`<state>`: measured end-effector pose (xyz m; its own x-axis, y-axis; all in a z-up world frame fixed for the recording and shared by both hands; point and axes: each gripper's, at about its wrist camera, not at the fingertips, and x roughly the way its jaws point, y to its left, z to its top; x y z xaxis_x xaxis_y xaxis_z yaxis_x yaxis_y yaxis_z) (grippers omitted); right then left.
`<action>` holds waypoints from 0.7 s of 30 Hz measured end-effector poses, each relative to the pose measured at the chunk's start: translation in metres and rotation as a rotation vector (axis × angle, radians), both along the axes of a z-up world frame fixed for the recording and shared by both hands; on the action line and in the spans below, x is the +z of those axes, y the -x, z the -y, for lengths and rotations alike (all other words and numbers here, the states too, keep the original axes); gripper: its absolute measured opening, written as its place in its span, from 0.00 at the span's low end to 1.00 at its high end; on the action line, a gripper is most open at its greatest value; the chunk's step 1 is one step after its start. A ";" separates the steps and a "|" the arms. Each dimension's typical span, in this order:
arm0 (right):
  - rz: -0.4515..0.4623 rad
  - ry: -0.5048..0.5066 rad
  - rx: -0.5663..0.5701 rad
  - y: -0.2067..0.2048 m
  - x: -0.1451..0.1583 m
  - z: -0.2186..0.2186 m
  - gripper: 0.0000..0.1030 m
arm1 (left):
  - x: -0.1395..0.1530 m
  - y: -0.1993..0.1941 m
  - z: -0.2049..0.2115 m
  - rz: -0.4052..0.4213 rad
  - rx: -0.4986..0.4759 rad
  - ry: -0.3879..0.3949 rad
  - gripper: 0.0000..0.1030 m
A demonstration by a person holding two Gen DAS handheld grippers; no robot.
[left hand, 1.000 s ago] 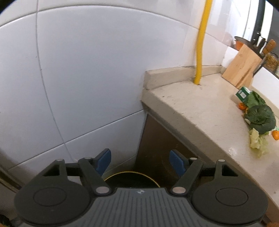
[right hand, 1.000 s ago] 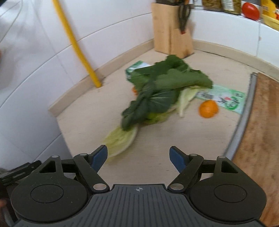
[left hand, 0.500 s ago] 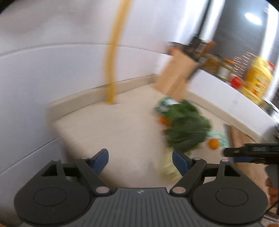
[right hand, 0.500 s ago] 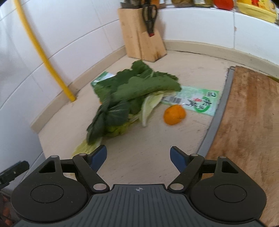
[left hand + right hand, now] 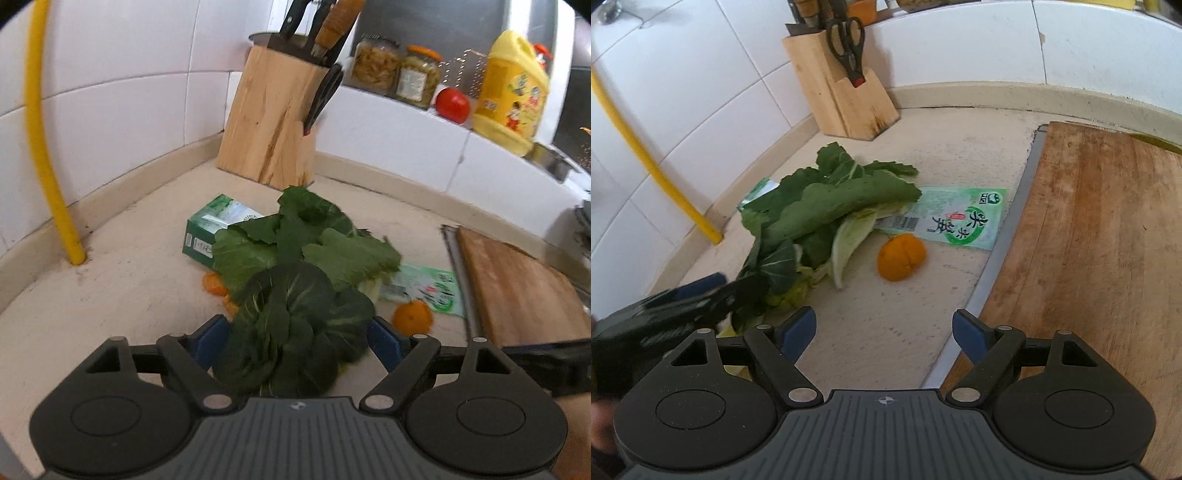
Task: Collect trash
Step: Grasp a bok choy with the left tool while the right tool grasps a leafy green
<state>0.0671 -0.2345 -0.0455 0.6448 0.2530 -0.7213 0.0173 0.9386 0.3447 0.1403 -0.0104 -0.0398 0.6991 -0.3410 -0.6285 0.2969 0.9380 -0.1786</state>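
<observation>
1. Since a second ago the left gripper has swung away from the dark bin beside the bench end and now sits over the pile of leafy greens; the right gripper has shifted toward the chopping board, so the greens lie up and to its left.
2. The greens lie on the beige bench, dark leaves nearest the left gripper, paler stalks underneath.
3. The left gripper is released, its blue pads standing either side of the dark leaves; whether a pad brushes a leaf I cannot tell, as the edges are blurred.
4. The right gripper is also released, with only bare bench between its pads.
5. A piece of orange peel lies just right of the greens, apart from them.
6. A flat green wrapper lies beyond the peel, one end tucked under the leaves.
7. A green carton lies on its side behind the pile, partly covered by leaves; smaller orange scraps sit at the pile's left edge.
8. The wooden chopping board lies to the right, just past the wrapper.
9. A wooden knife block stands in the corner against the white tiles, and a yellow pipe rises from the bench on the left.
</observation>
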 end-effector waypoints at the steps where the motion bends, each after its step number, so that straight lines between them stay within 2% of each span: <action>1: -0.004 -0.002 0.004 -0.004 -0.001 0.002 0.84 | -0.005 -0.006 0.004 -0.017 0.003 -0.013 0.75; 2: -0.006 -0.004 0.008 -0.007 -0.002 0.003 0.84 | -0.010 -0.010 0.006 -0.038 0.006 -0.026 0.75; 4: -0.010 -0.008 0.017 -0.016 -0.003 0.006 0.84 | -0.019 -0.015 0.010 -0.065 0.005 -0.039 0.65; 7: -0.011 -0.013 0.033 -0.029 -0.003 0.008 0.84 | -0.018 -0.013 0.006 -0.074 0.001 -0.016 0.59; 14: 0.039 -0.005 0.058 -0.046 0.009 0.003 0.83 | 0.003 0.010 -0.025 -0.084 0.013 0.087 0.58; 18: 0.055 0.026 0.063 -0.057 0.015 -0.004 0.83 | 0.012 0.017 -0.040 -0.048 0.043 0.115 0.58; 21: 0.058 0.028 0.074 -0.063 0.019 -0.008 0.83 | 0.011 0.020 -0.046 -0.030 0.069 0.108 0.58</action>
<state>0.1301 -0.2261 -0.0266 0.6656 0.2821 -0.6909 -0.0717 0.9457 0.3171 0.1206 0.0355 -0.0284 0.7044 -0.3599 -0.6118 0.2255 0.9307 -0.2879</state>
